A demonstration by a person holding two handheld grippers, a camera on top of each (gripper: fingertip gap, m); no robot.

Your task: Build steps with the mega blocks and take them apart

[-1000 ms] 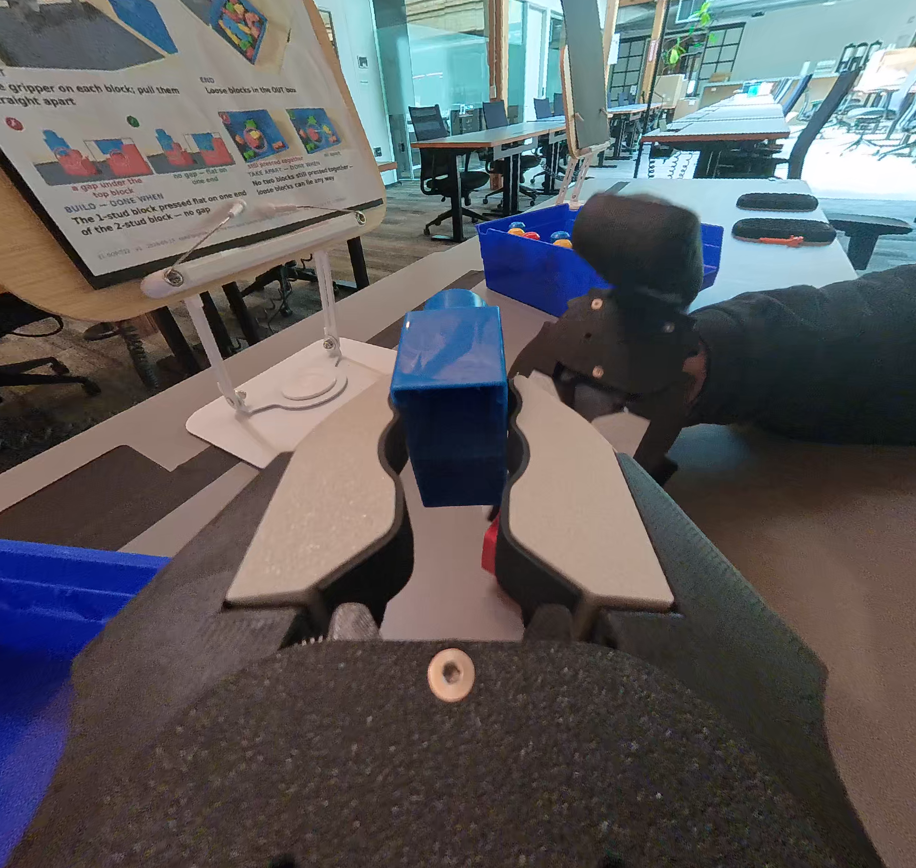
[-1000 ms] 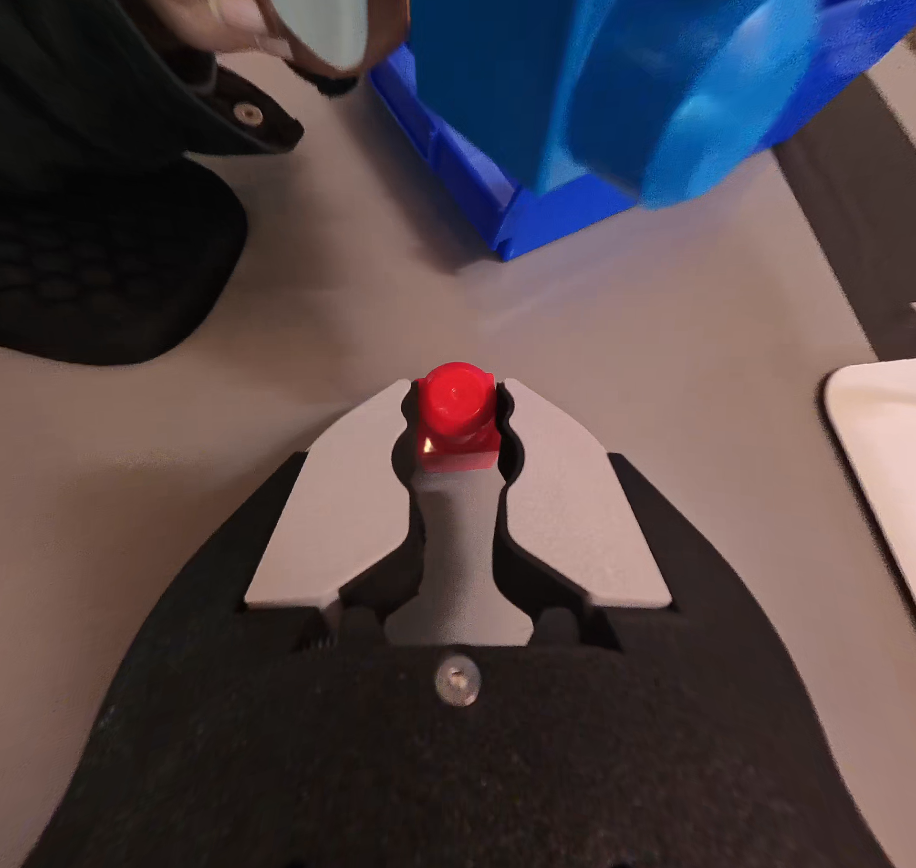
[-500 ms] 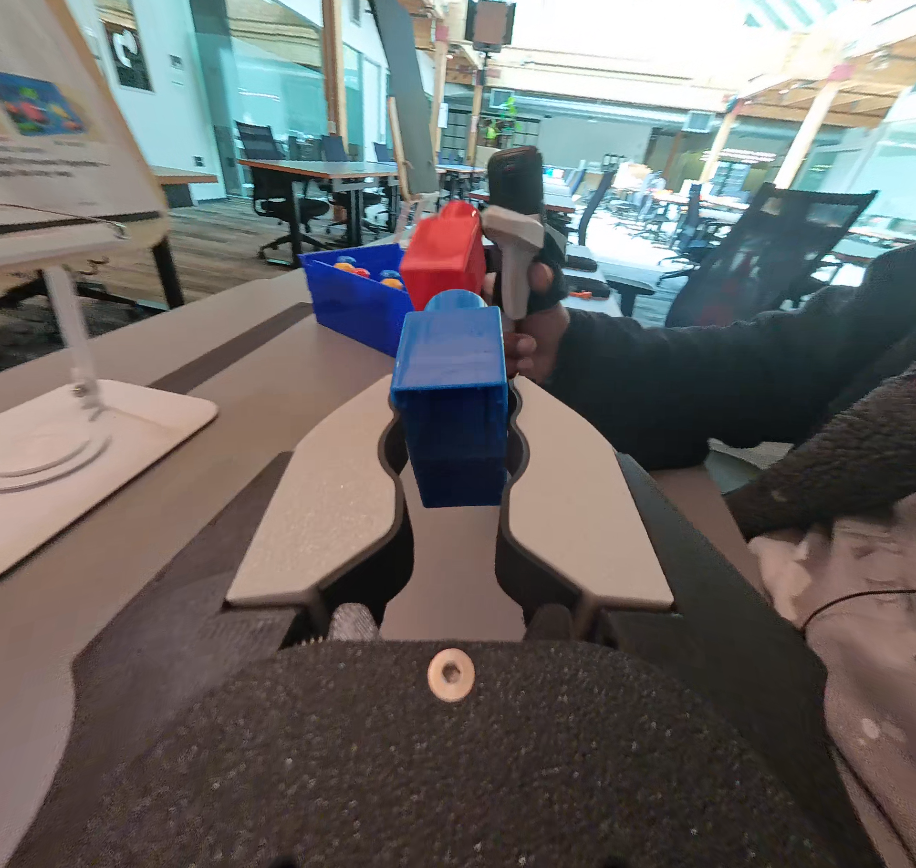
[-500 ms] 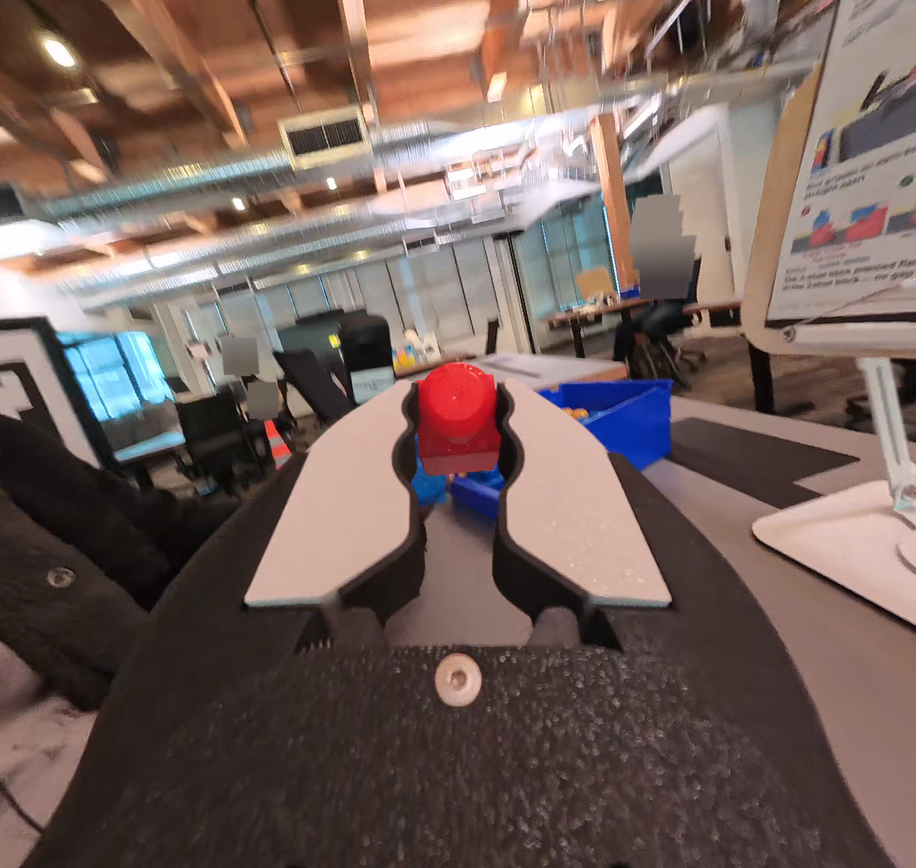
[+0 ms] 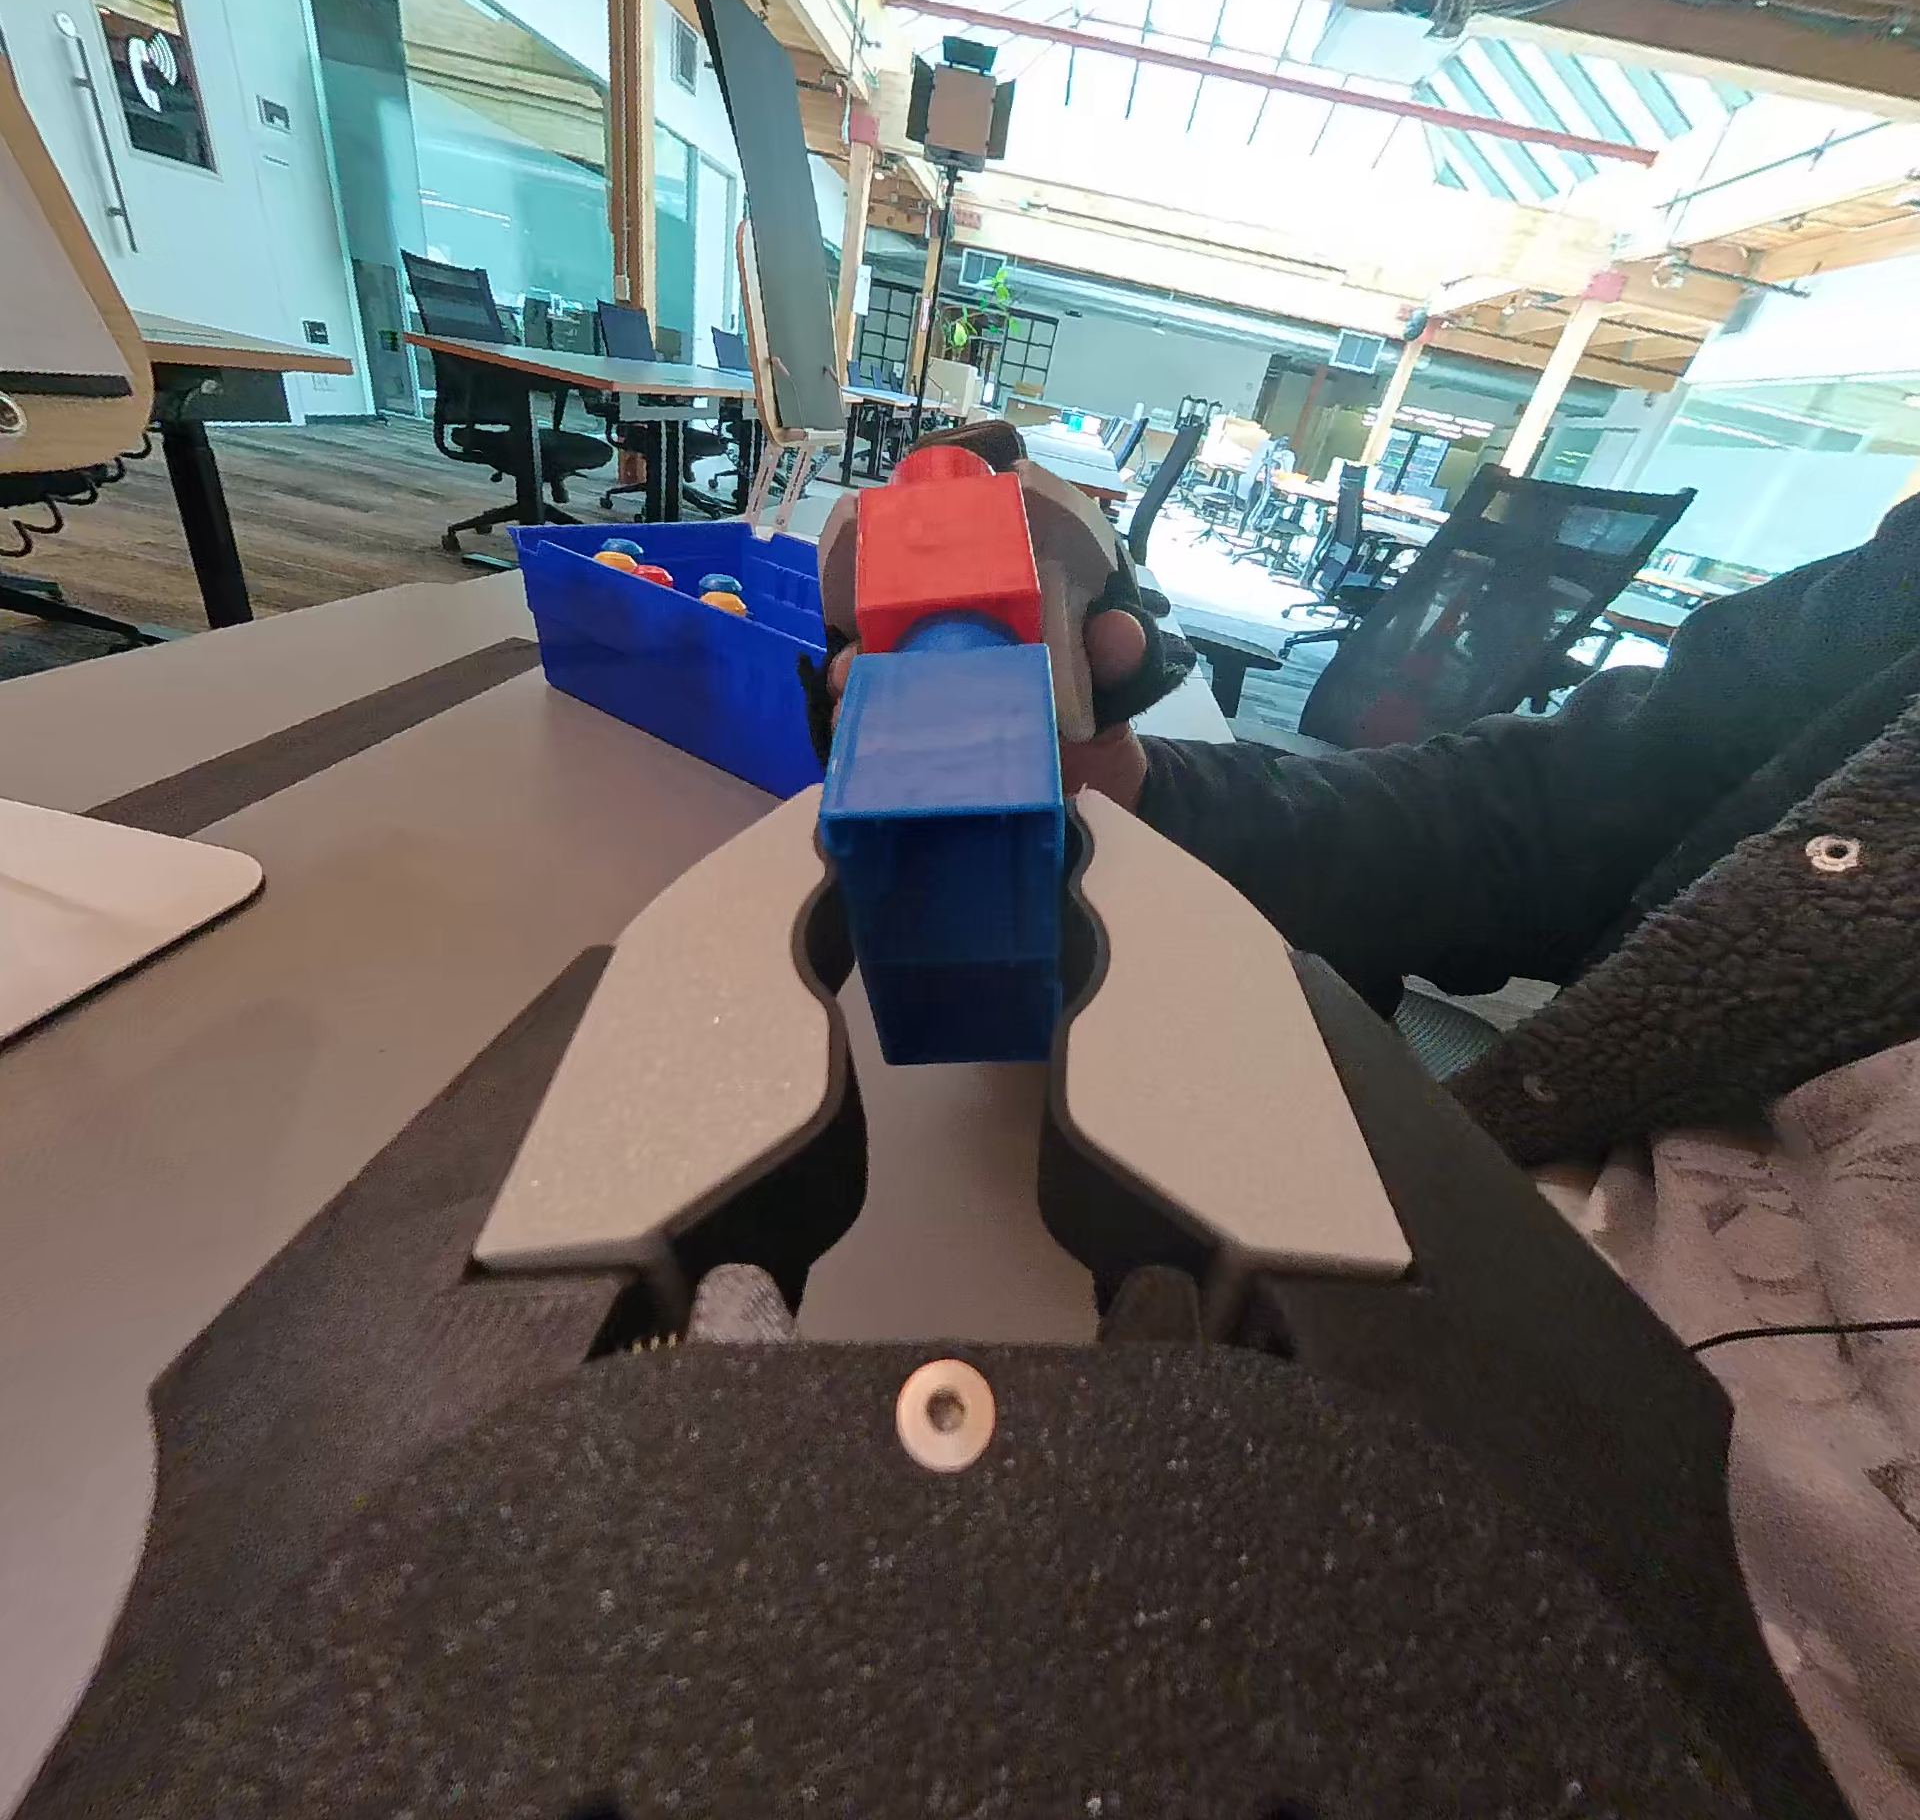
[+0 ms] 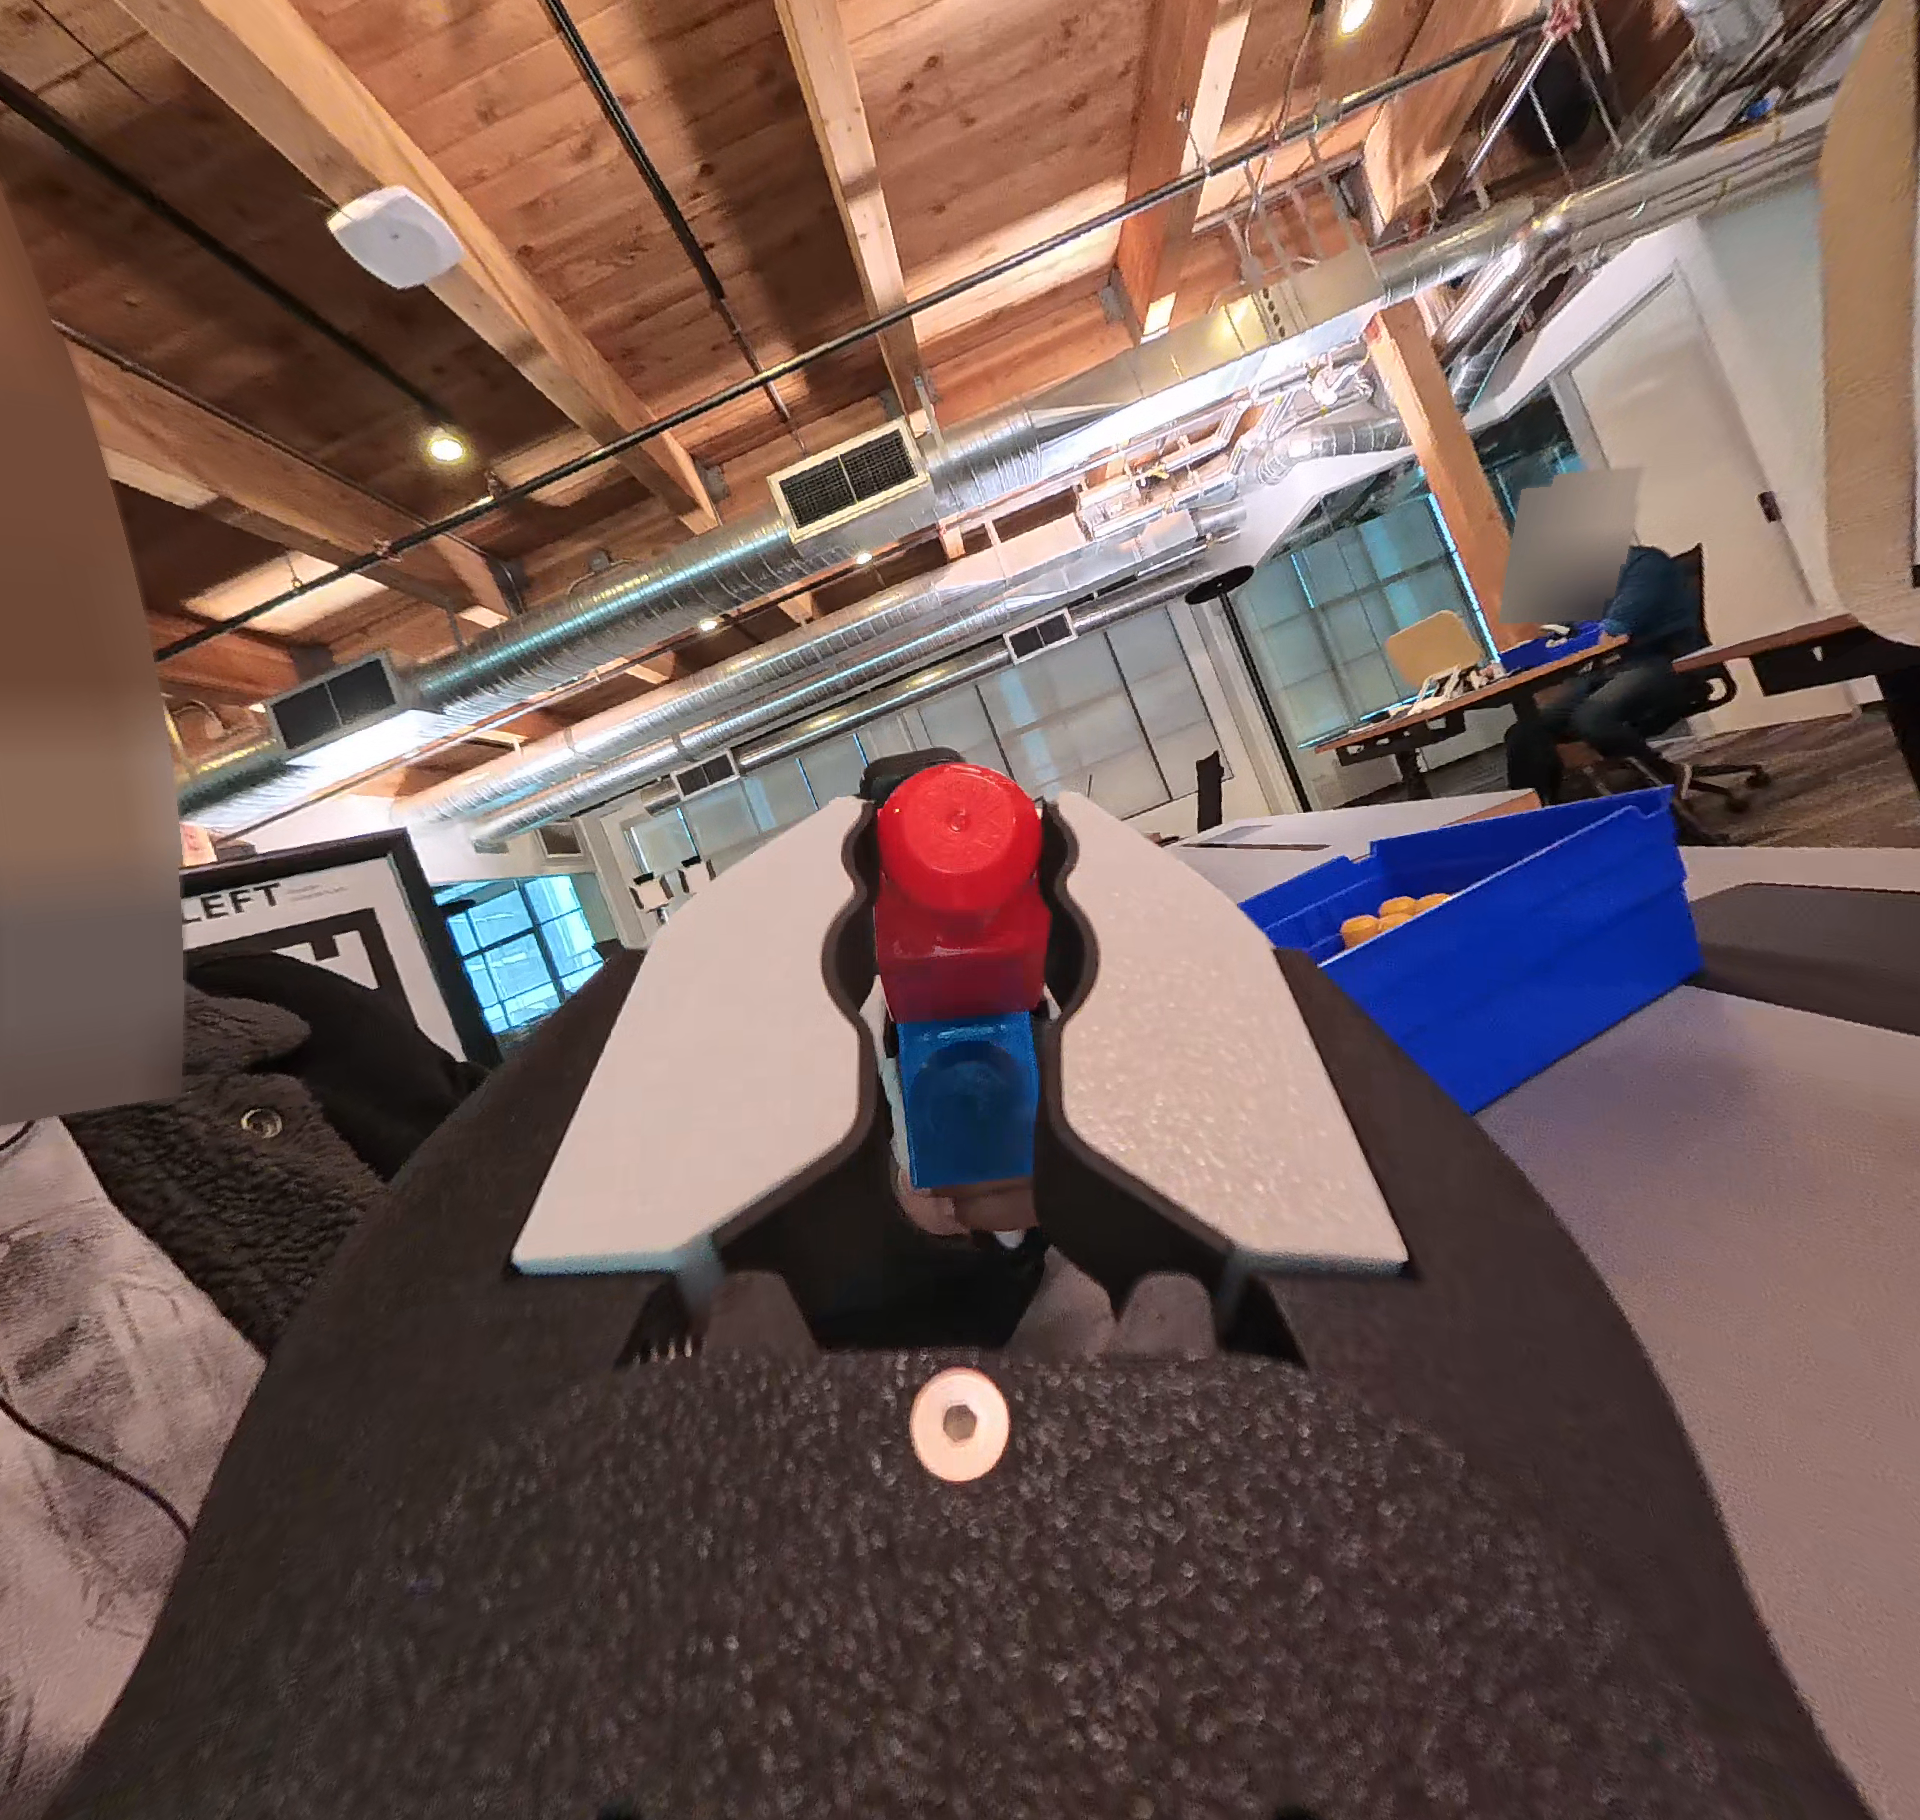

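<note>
Since half a second ago the right claw (image 6: pixel 961 939) has carried its red block (image 5: pixel 945 565) in from behind and above until it sits over the forward stud of the blue block (image 5: pixel 951 866); both claws are raised above the tabletop (image 5: pixel 364 887).

Nearest, the left claw (image 5: pixel 951 923) is clamped on the blue block's flanks, one stud pointing up toward the red block. Its fellow is clamped on the red block just beyond, a strip of blue stud showing between the two, so the joint looks only partly seated.

Pressing off-axis is the likely fault: the red block could go on crooked and leave a gap, or either block could twist or slip between smooth pads, since nothing supports them from below. A dropped piece would land on the tabletop or in the person's lap.

Farther off, a blue bin (image 5: pixel 665 627) of loose blocks stands on the tabletop, clear of the work, and a white stand base (image 5: pixel 94 897) lies at the left. Nothing blocks the push.
</note>
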